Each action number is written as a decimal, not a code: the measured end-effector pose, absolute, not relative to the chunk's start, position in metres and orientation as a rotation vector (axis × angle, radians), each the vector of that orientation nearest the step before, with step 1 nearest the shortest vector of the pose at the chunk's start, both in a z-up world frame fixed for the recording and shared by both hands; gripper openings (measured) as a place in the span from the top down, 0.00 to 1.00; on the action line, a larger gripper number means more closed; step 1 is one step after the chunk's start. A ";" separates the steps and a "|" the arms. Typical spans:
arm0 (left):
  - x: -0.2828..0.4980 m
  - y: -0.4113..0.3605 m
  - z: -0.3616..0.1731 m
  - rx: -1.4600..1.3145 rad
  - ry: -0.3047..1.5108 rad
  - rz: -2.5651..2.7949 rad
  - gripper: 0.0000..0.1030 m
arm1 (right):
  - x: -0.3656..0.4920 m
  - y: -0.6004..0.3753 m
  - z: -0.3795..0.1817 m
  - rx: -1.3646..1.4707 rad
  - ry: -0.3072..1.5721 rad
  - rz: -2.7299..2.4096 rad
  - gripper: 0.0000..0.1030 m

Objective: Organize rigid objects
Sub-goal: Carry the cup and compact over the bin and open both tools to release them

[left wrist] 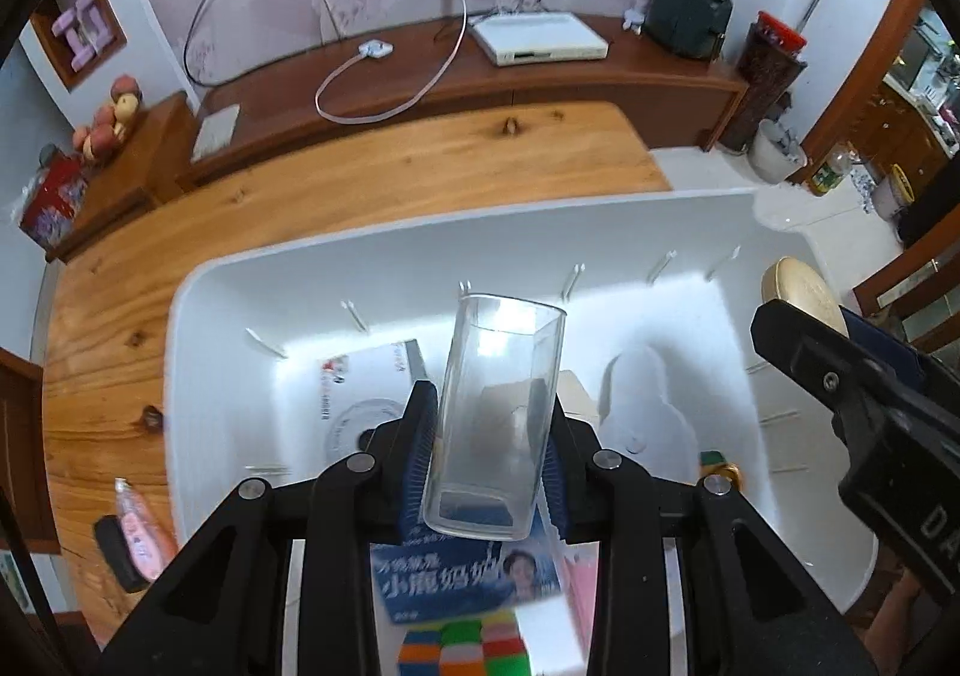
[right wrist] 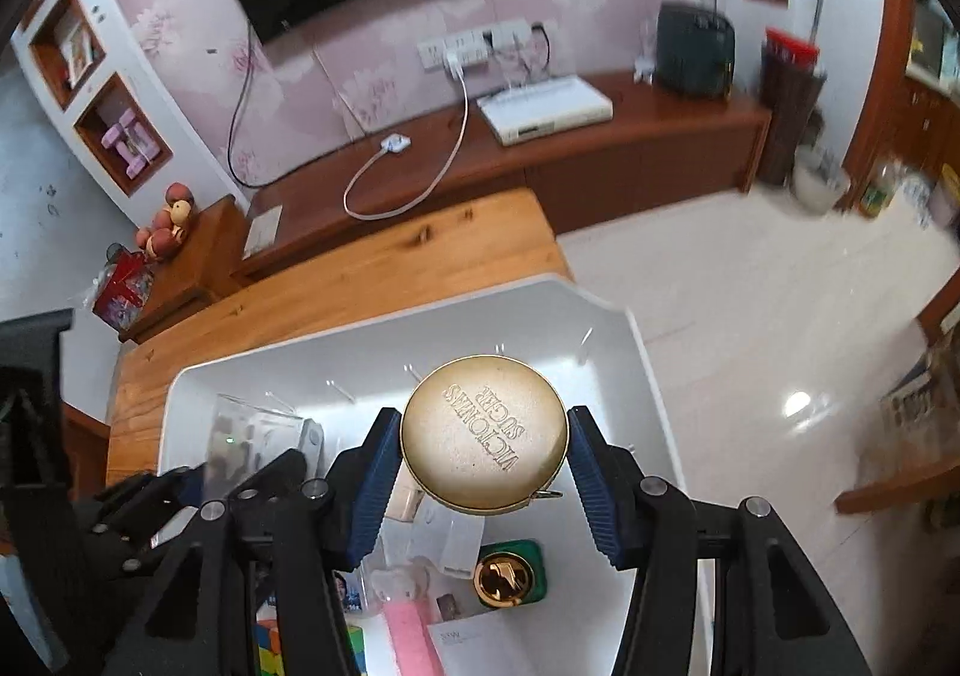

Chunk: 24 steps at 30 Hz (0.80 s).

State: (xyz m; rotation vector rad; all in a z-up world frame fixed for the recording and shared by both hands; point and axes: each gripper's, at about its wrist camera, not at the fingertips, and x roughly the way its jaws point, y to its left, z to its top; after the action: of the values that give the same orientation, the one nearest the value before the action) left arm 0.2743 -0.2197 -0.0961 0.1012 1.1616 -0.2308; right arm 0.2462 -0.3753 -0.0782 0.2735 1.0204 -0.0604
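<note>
My left gripper [left wrist: 489, 436] is shut on a clear drinking glass [left wrist: 495, 412], held above the white bin [left wrist: 198, 352]; the glass tilts slightly, mouth away from me. My right gripper [right wrist: 485, 454] is shut on a round gold tin [right wrist: 485, 439] with embossed lettering on its lid, also over the white bin [right wrist: 654, 394]. In the left wrist view the gold tin [left wrist: 798, 292] and the right gripper's black body show at the right edge. In the right wrist view the glass [right wrist: 240, 436] shows at the left, over the bin.
The bin sits on a wooden table [left wrist: 300, 196] and holds a colour cube [left wrist: 462, 646], a blue packet [left wrist: 462, 574], white boxes, a pink item [right wrist: 408, 634] and a green box with a gold cap [right wrist: 504, 577]. A pink tube [left wrist: 141, 532] lies on the table left of the bin.
</note>
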 end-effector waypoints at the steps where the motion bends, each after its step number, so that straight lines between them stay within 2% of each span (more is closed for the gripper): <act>1: 0.275 -0.221 -0.103 0.104 1.174 -0.233 0.66 | 0.248 -0.375 -0.083 0.271 1.031 -0.061 0.46; 9: 0.271 -0.234 -0.123 0.150 1.220 -0.237 0.65 | 0.257 -0.379 -0.106 0.282 1.107 -0.054 0.46; 11: 0.269 -0.234 -0.124 0.147 1.234 -0.246 0.58 | 0.257 -0.380 -0.111 0.297 1.135 -0.041 0.46; 13: 0.266 -0.236 -0.122 0.121 1.252 -0.294 0.36 | 0.255 -0.381 -0.113 0.315 1.143 -0.021 0.43; 15: 0.259 -0.237 -0.117 0.109 1.250 -0.325 0.27 | 0.249 -0.380 -0.111 0.320 1.135 -0.011 0.41; 19: 0.243 -0.241 -0.105 0.126 1.230 -0.339 0.18 | 0.240 -0.375 -0.100 0.288 1.103 -0.011 0.39; 24: 0.219 -0.236 -0.088 0.137 1.208 -0.341 0.18 | 0.221 -0.372 -0.079 0.293 1.056 0.014 0.39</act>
State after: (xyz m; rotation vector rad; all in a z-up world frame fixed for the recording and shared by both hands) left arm 0.2188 -0.2360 -0.0882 0.1369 1.2078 -0.3415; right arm 0.2212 -0.3722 -0.0790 0.2927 1.0557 0.0144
